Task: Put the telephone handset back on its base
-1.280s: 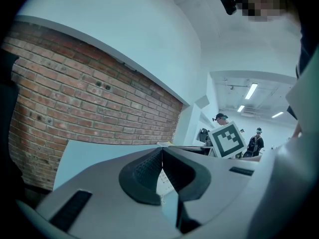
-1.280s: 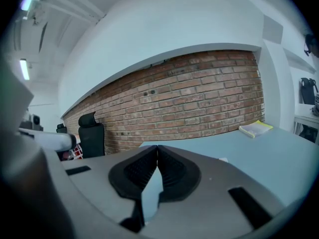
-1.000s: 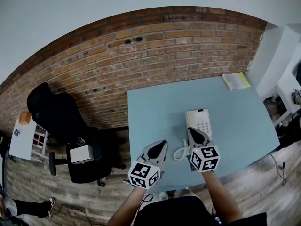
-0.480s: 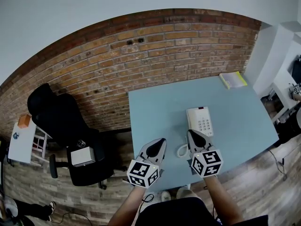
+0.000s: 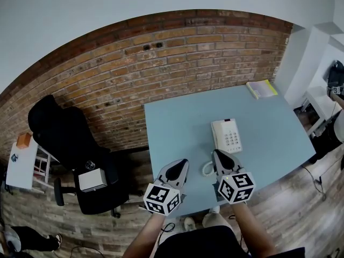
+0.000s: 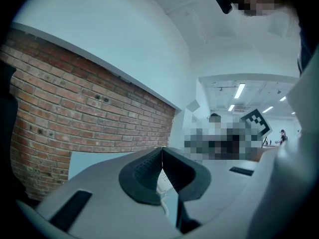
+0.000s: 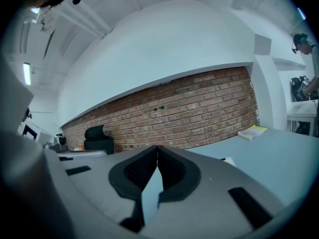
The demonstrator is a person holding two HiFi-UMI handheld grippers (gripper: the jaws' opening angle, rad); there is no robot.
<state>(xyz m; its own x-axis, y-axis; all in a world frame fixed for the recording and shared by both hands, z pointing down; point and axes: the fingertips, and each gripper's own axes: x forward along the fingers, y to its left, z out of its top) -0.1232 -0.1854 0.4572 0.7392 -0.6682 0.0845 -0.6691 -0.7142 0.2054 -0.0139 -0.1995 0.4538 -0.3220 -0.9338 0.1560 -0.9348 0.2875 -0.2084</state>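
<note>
A white telephone (image 5: 227, 135) sits in the middle of the light blue table (image 5: 269, 122), keypad on its right side. Its handset (image 5: 217, 136) seems to lie along the left side of the base. The coiled cord (image 5: 206, 169) loops off the front left corner. My right gripper (image 5: 217, 152) is shut and empty, its tip just short of the phone's near end. My left gripper (image 5: 184, 162) is shut and empty too, over the table's front left part. Both gripper views show the jaws touching: left gripper (image 6: 162, 149), right gripper (image 7: 157, 147).
A yellow-green book (image 5: 262, 88) lies at the table's far right corner, also seen as the book (image 7: 253, 131). A brick wall (image 5: 161, 58) runs behind the table. A black office chair (image 5: 70, 138) stands on the left. White furniture (image 5: 322, 98) stands at the right.
My right gripper has drawn back a little from the phone's near end. The head view has shifted slightly; both grippers stay shut.
</note>
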